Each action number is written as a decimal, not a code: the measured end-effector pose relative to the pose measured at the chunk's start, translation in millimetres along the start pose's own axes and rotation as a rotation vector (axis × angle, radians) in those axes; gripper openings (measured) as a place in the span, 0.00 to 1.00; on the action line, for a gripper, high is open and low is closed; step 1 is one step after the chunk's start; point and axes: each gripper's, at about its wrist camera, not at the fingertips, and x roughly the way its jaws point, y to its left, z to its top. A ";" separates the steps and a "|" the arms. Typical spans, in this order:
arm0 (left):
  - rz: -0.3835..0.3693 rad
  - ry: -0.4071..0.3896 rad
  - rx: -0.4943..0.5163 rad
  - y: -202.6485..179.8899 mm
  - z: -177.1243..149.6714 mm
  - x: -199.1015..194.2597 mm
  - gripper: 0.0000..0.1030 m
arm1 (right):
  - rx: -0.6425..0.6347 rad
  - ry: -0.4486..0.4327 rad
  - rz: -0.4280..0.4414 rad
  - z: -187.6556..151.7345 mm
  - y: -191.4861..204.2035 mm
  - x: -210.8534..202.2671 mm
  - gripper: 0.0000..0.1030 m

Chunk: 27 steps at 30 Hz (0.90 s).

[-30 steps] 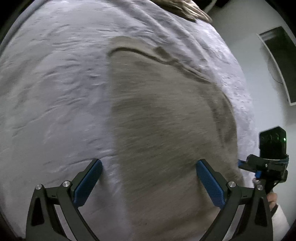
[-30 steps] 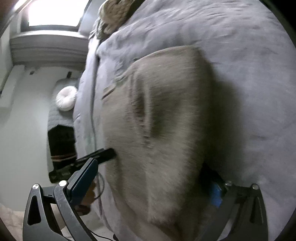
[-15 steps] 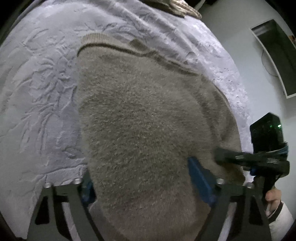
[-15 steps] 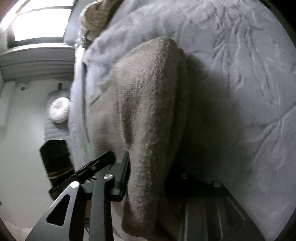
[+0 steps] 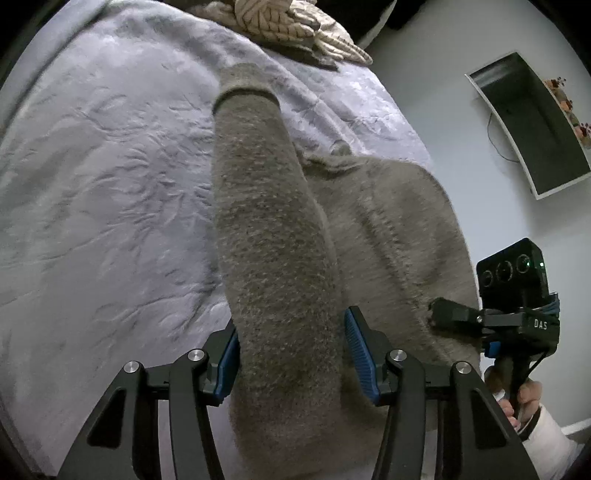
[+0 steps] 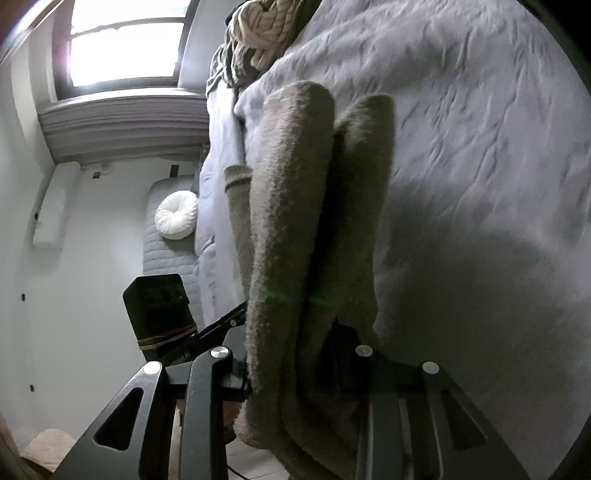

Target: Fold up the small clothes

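A fuzzy taupe knitted sweater (image 5: 388, 236) lies near the edge of a bed with a lilac embossed cover (image 5: 103, 192). My left gripper (image 5: 291, 350) is shut on a long fold of the sweater (image 5: 273, 258), which stands up off the bed between the blue pads. My right gripper (image 6: 295, 373) is shut on the sweater's edge (image 6: 288, 258), which hangs in thick folds between its fingers. The right gripper also shows in the left wrist view (image 5: 454, 314), at the sweater's right edge.
A cream knitted item (image 5: 295, 26) lies at the head of the bed, also seen in the right wrist view (image 6: 262, 33). A dark wall shelf (image 5: 532, 122) is on the right. A window (image 6: 122, 44), a white round cushion (image 6: 177, 218) and a dark box (image 6: 159, 306) stand beside the bed.
Both grippers went from open to shut on the sweater. They have lifted its near edge, so the fabric now stands up in folds off the bed.
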 end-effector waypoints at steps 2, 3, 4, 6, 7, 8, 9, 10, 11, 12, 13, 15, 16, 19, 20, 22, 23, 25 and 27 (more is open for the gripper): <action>-0.002 -0.007 0.001 3.8 -5.7 -17.0 0.53 | 0.004 0.015 0.016 -13.2 6.0 7.9 0.32; -0.002 -0.009 0.000 7.8 -9.8 -26.0 0.53 | 0.008 0.025 0.026 -20.4 11.3 15.0 0.32; -0.001 -0.012 -0.002 11.7 -15.1 -36.0 0.53 | 0.012 0.035 0.036 -28.8 15.0 22.1 0.32; 0.004 -0.014 -0.006 19.7 -23.6 -52.4 0.53 | 0.022 0.056 0.056 -44.6 20.6 37.1 0.32; 0.011 -0.012 -0.009 24.2 -29.7 -60.7 0.53 | 0.022 0.067 0.060 -50.1 22.4 42.8 0.32; 0.019 -0.010 -0.014 29.3 -37.4 -70.3 0.53 | 0.019 0.086 0.063 -59.2 25.0 54.3 0.32; 0.025 -0.008 -0.019 32.7 -43.1 -76.5 0.53 | 0.018 0.099 0.064 -64.9 25.4 60.3 0.32; 0.032 -0.005 -0.027 38.2 -51.6 -84.7 0.53 | 0.020 0.114 0.064 -70.0 25.4 67.9 0.32; 0.042 -0.002 -0.043 45.2 -62.2 -94.0 0.53 | 0.025 0.131 0.059 -74.9 24.5 77.4 0.32; 0.049 0.001 -0.052 48.8 -68.9 -96.8 0.53 | 0.029 0.149 0.045 -80.0 22.3 86.6 0.32; 0.063 0.005 -0.064 50.4 -75.7 -96.8 0.53 | 0.028 0.161 0.031 -82.7 20.6 94.3 0.32; 0.093 0.013 -0.089 61.3 -97.1 -100.2 0.53 | 0.031 0.181 -0.018 -81.2 17.3 115.3 0.32; 0.107 0.022 -0.107 69.1 -108.7 -100.1 0.53 | 0.029 0.183 -0.045 -81.6 13.8 120.0 0.32; 0.152 0.054 -0.150 89.1 -130.4 -86.6 0.53 | 0.009 0.156 -0.139 -78.0 11.1 117.0 0.34; 0.175 0.059 -0.158 95.6 -135.9 -83.7 0.53 | -0.010 0.141 -0.208 -77.0 12.2 112.2 0.34; 0.205 0.050 -0.169 109.1 -147.5 -87.9 0.53 | -0.061 0.120 -0.342 -73.4 14.9 105.8 0.35; 0.194 0.042 -0.186 114.3 -149.5 -92.8 0.53 | -0.089 0.110 -0.422 -70.3 16.0 102.9 0.34; 0.180 0.017 -0.199 120.7 -148.9 -103.8 0.53 | -0.121 0.098 -0.537 -65.7 12.7 103.4 0.32; 0.214 -0.018 -0.192 122.3 -142.9 -110.6 0.53 | -0.132 0.095 -0.590 -67.5 1.1 101.3 0.32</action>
